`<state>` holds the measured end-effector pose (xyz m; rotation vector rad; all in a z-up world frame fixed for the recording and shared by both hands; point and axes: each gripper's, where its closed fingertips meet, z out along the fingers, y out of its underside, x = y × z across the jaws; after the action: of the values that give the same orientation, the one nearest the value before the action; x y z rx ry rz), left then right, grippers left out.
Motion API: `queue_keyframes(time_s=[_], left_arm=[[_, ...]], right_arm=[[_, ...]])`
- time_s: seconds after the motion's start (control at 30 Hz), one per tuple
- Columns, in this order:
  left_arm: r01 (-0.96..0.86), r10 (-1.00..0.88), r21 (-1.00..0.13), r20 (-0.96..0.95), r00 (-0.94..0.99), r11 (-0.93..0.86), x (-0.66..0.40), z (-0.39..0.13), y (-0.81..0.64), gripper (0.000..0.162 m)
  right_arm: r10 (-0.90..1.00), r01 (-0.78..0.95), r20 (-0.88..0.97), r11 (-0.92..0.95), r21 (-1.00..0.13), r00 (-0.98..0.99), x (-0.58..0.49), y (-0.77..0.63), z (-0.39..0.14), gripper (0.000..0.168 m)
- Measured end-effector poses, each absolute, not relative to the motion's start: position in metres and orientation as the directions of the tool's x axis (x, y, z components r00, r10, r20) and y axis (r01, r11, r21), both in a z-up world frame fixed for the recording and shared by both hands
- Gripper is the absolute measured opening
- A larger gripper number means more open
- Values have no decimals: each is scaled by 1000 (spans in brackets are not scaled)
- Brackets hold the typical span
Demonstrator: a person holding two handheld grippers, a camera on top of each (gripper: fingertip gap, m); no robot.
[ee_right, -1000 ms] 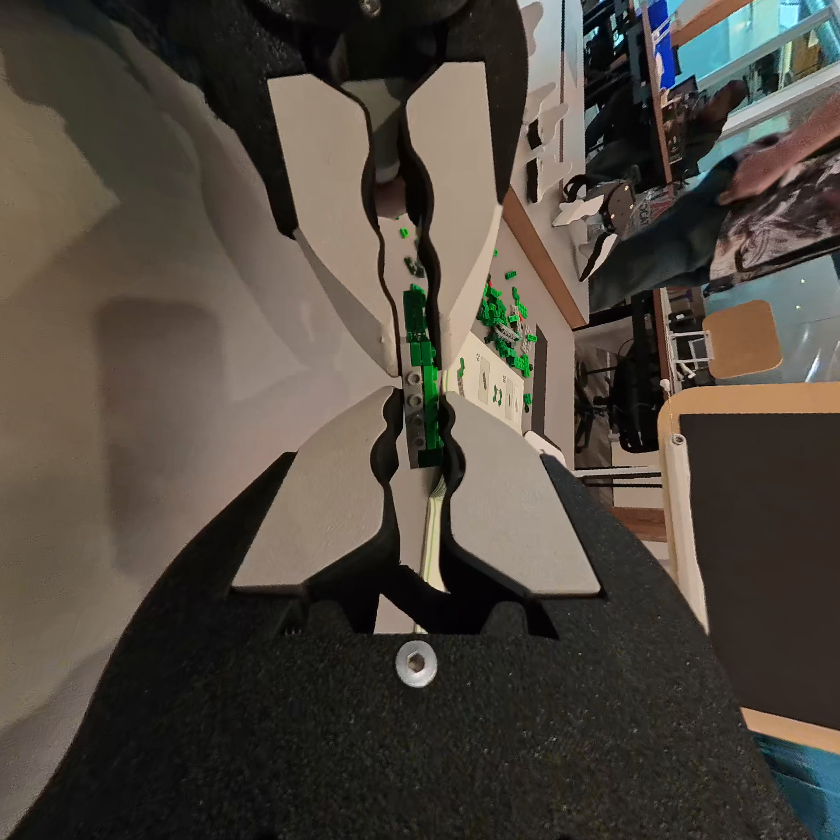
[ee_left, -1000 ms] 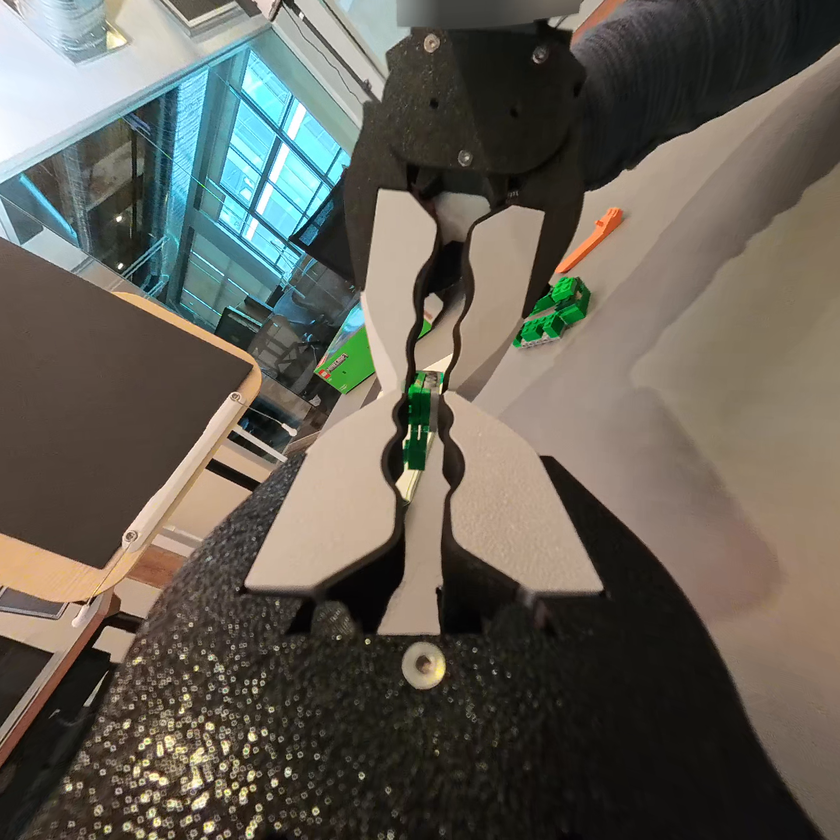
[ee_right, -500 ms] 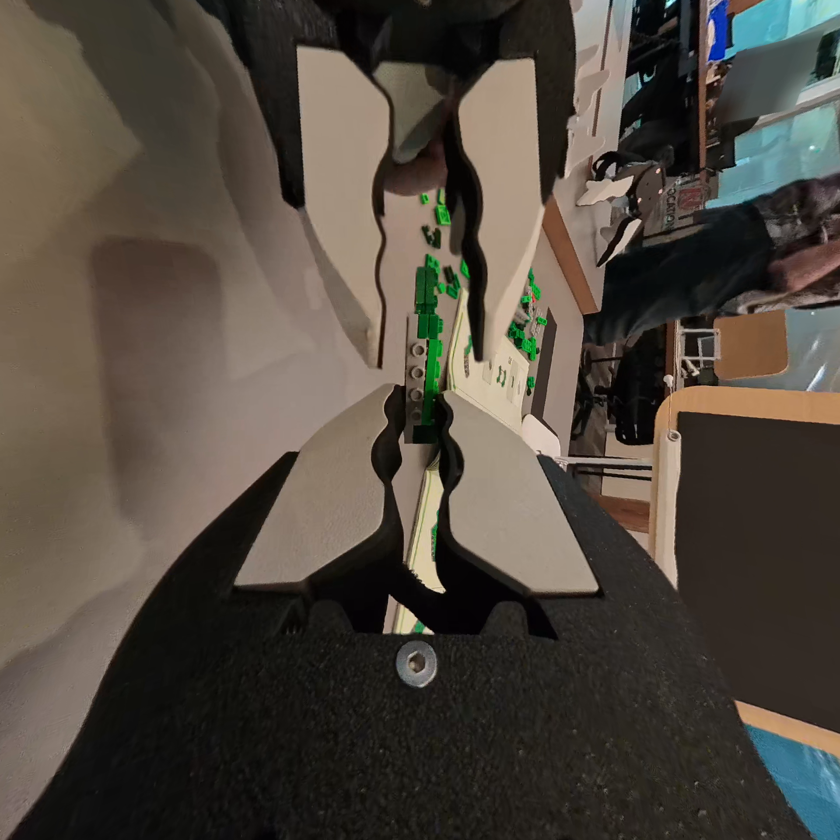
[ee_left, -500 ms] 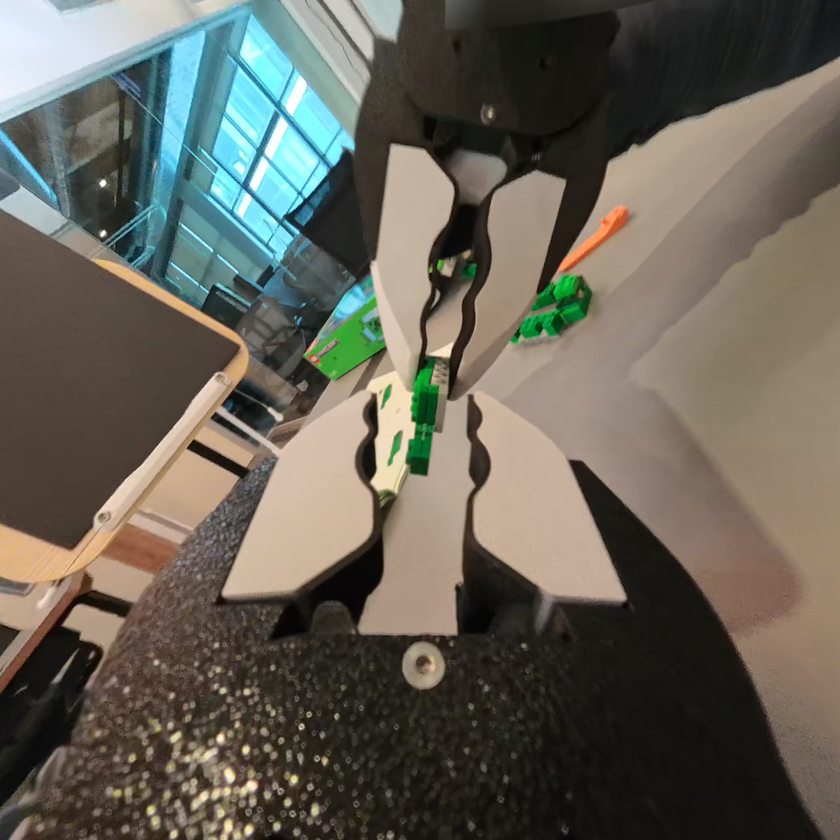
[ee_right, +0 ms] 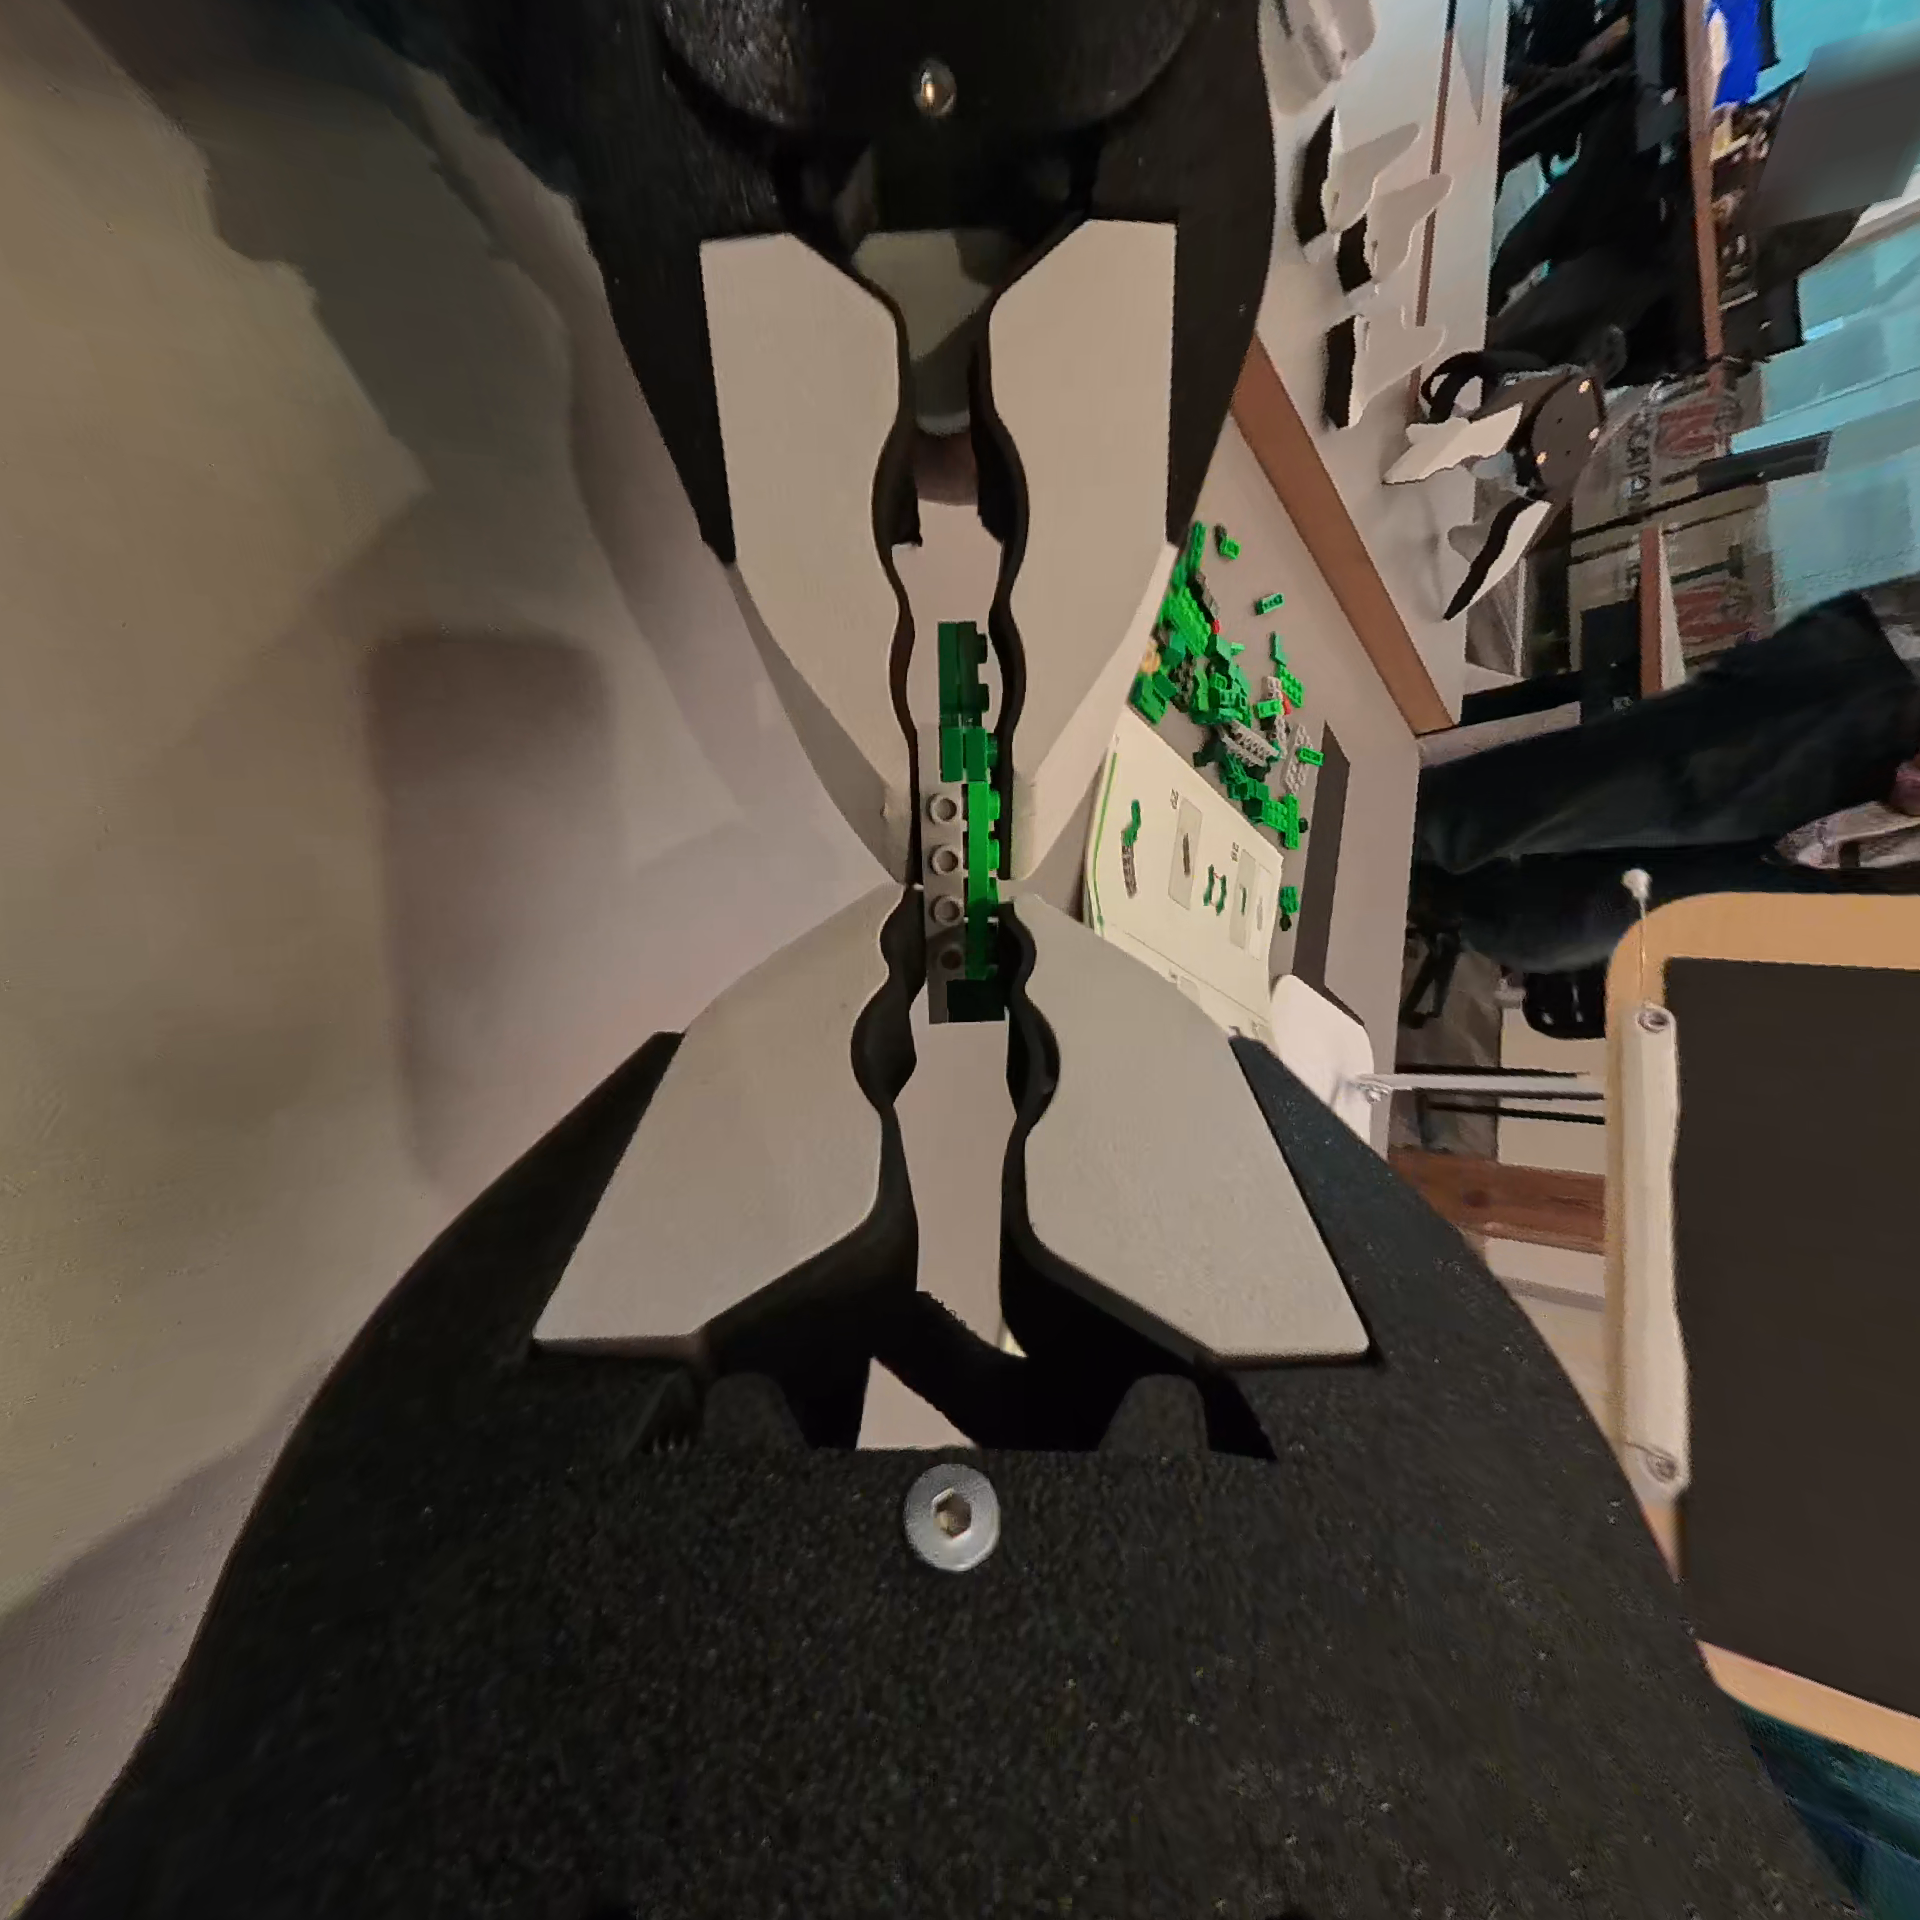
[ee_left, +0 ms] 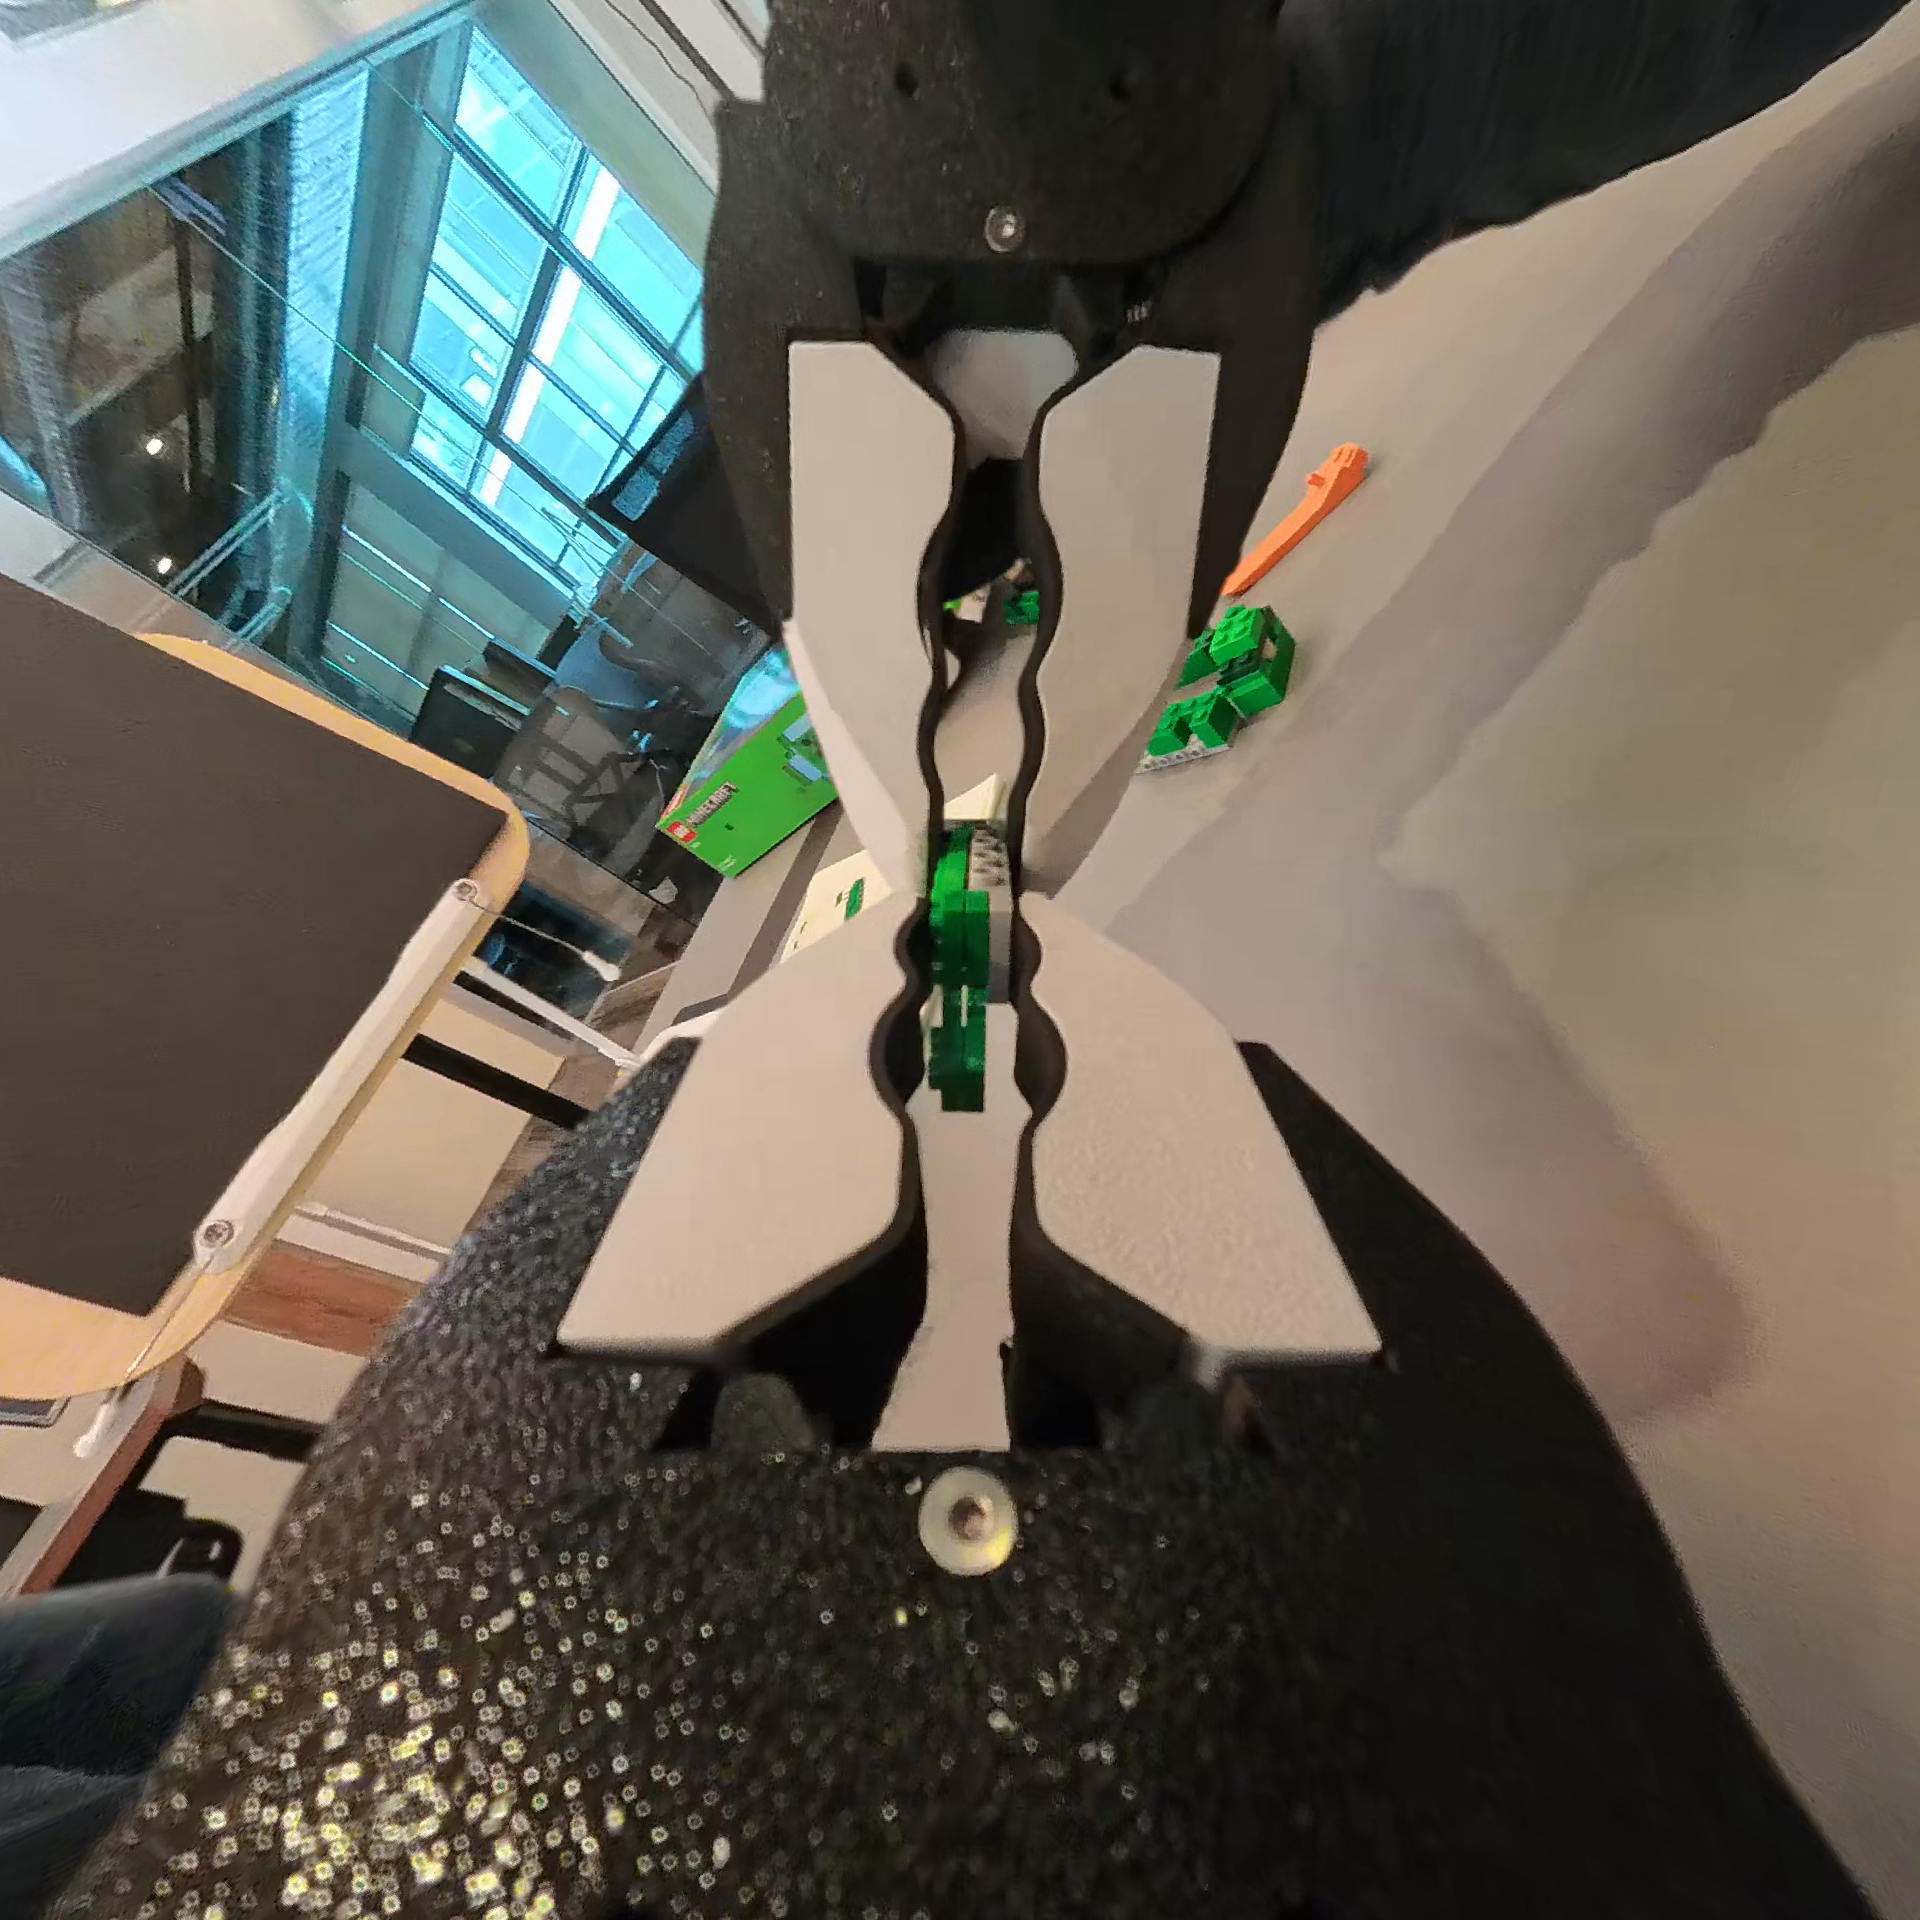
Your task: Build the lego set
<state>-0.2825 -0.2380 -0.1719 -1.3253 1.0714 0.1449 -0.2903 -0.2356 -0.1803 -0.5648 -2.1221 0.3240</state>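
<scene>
Left claw (ee_left: 966, 966) and right claw (ee_right: 961, 935) meet tip to tip, each with pale grey matte fingers edged in wavy black rubber on a black, grainy, speckled body. Both are closed to a narrow gap on one lego assembly (ee_left: 964, 971): a slim bar of glossy green bricks backed by a grey studded strip whose round studs show in the right wrist view (ee_right: 961, 883). The bar runs lengthwise through both pairs of fingertips, one end in each claw, held above the tabletop.

The tabletop (ee_left: 1558, 935) is smooth, matte light grey. On it lie a small cluster of built green bricks (ee_left: 1226, 686) on a grey plate, well apart from the claws, and beyond it a tapered orange brick separator (ee_left: 1299, 520). A flat green cardboard box (ee_left: 753, 790) carries printed lettering and a red logo patch. In the right wrist view a loose heap of green and grey bricks (ee_right: 1226, 686) lies beside an open instruction booklet (ee_right: 1184, 873) of white paper with small printed diagrams. A chair (ee_left: 208, 935) with a dark seat pad and pale wooden rim stands beside the tabletop.
</scene>
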Motion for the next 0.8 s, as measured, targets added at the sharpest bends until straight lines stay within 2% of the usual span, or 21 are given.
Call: queue_keyframes(time_s=[0.23,0.3,0.47,0.63,0.8], left_arm=[[-516,-532,-793,-604,593,325,-280,-164,-242,12],[-471,-555,-819,-571,605,328,-279,-161,-244,12],[-524,-529,-804,-586,614,281,-285,-166,-238,12],[-575,-521,-778,-610,597,252,-285,-173,-234,12],[-599,-527,-764,-621,580,242,-282,-177,-234,12]], right_arm=[[585,215,652,801,-559,-482,-288,-240,-171,15],[575,183,659,803,-567,-486,-288,-242,-168,15],[538,161,697,831,-532,-475,-287,-241,-163,15],[509,242,685,858,-453,-521,-286,-237,-172,16],[503,270,655,862,-430,-564,-285,-237,-179,12]])
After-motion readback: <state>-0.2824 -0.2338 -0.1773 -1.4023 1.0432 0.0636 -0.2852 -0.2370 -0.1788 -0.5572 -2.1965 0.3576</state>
